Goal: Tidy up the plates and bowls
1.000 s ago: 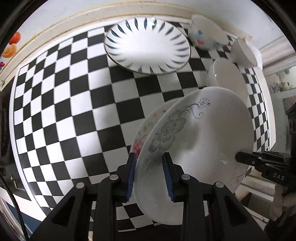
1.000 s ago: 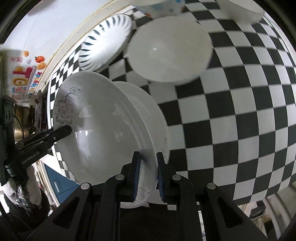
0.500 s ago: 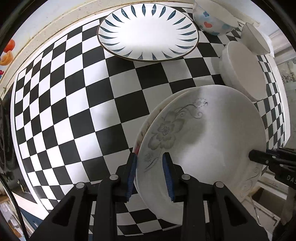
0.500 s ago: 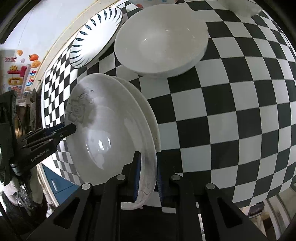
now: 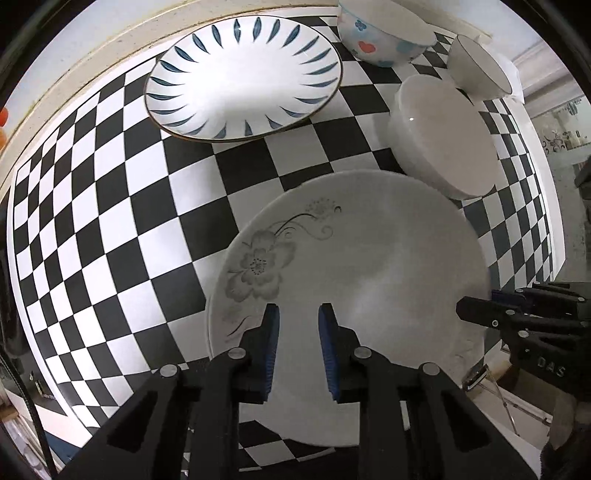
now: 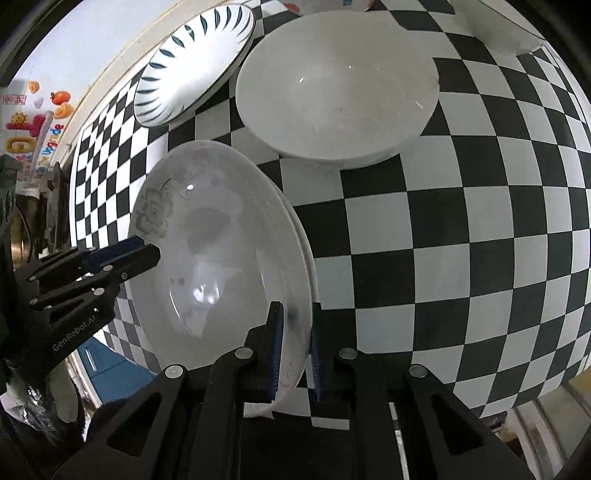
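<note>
A white plate with a grey flower print [image 5: 354, 266] lies on top of a second plate whose rim [image 6: 308, 258] shows under it, on the checkered table. My left gripper [image 5: 297, 325] is over the plate's near edge, and its jaws look parted above the plate. My right gripper [image 6: 295, 332] has its jaws around the plate's rim [image 6: 295, 325]. The plate also shows in the right wrist view [image 6: 221, 258]. My right gripper appears at the plate's right side in the left wrist view [image 5: 480, 312].
A blue-petal plate [image 5: 243, 74], a wide white bowl [image 5: 443, 133], a heart-patterned bowl [image 5: 380, 33] and a small white bowl [image 5: 480, 70] stand at the back of the black-and-white checkered table [image 5: 110, 221]. The table's front edge is close below the grippers.
The flower plate has come down from a tilt and now lies flat on the plate beneath. My left gripper's jaws have come off its rim and stand above it.
</note>
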